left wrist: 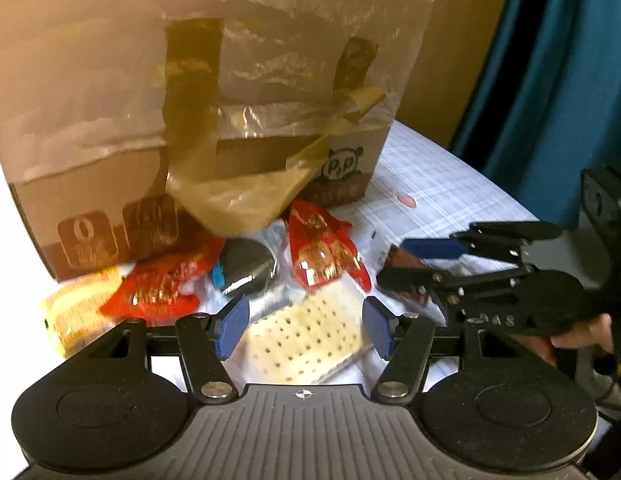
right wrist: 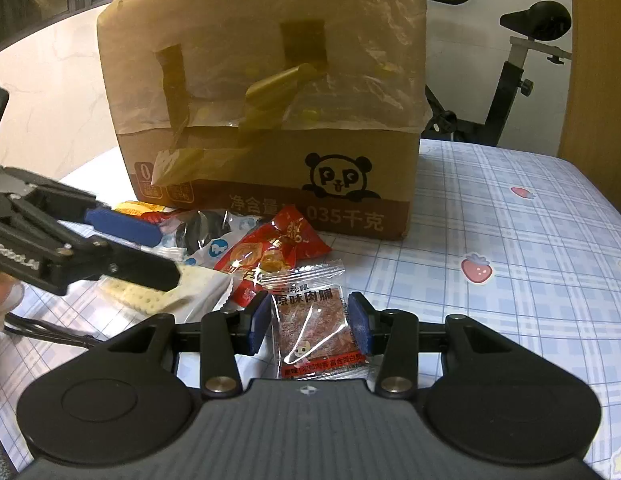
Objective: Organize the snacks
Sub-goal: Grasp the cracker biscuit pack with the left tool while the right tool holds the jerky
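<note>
Snack packets lie in a pile in front of a taped cardboard box. My left gripper is open, with a cream cracker packet between its pads. Beyond it lie two red packets, a dark round snack and a yellow packet. My right gripper is open around a clear packet of brown jerky, its pads close to the packet's sides. The box, a red packet and the left gripper show in the right wrist view.
The table has a blue checked cloth with strawberry prints. An exercise bike stands behind the table on the right. A teal curtain hangs beyond the table's far edge. The right gripper reaches in beside the pile.
</note>
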Demonstrator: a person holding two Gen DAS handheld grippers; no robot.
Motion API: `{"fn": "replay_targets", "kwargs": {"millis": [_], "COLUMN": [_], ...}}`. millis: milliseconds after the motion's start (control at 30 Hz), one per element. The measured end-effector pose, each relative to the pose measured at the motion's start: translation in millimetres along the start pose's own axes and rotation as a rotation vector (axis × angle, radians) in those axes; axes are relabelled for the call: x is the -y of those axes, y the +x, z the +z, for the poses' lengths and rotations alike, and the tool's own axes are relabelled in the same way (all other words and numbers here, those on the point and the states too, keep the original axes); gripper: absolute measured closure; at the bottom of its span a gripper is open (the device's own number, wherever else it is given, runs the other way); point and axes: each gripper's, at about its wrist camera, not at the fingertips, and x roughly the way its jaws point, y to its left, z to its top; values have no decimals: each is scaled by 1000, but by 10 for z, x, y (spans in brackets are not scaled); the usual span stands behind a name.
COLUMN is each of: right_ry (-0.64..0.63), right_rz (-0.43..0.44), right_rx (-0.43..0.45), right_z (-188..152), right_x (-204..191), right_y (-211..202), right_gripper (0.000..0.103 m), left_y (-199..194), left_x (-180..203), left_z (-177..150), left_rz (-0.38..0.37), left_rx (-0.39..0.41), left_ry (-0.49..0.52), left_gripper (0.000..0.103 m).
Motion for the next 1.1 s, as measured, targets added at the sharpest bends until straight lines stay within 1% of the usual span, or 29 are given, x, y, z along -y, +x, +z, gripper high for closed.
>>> {"fn": "replay_targets", "kwargs": {"millis": [67,133,233,300,367,500,700,800,867,1000,1033,1100], "right_ry": [-1,-2,-1,-1,-1,-3,-4,-4,-2,0,-1,-1], "right_rz": [0,-1,-3,-4,-3,-4,-5,-4,-3,-1,-1,1], "right_rx": [-2,-2,-2,-3,-4,-7,-8,-9,-8,-8,-8,-9], "right_z": [-1,-2,-3,-3,-1,-1,-2,1,0,2,2,4], "right_x": [-1,-4,-2,-1,-2,-9,-10,-7,-5,-5,-5,-6], "right_y": [7,7,6,6,4,4,7,6,3,4,4,7], "right_gripper": [58,58,58,58,58,58,58,58,58,58,58,58], "left_y": [-12,5,-12,-33,-51,23,117,136,136,42,8,-36], "left_x": [-28,-49,-75,-60,-11,148,265,303,297,232,231,289], "left_z": [-40,-75,-100,-102,-118,-163,-170,-195,-202,-261,-292,-364], "left_rz": [-8,7,-1,-20,-23,19,58,87,103,185,207,280], "left_rx": [-19,-31,-30,-31,-33,-40,-61,-61,-55,-40,-34,-22], "left_ry": [3,7,-6,5,40,143,193,225,199,103,87,68], "left_gripper": [38,38,38,37,37,35,34,36,40,40,40,40]}}
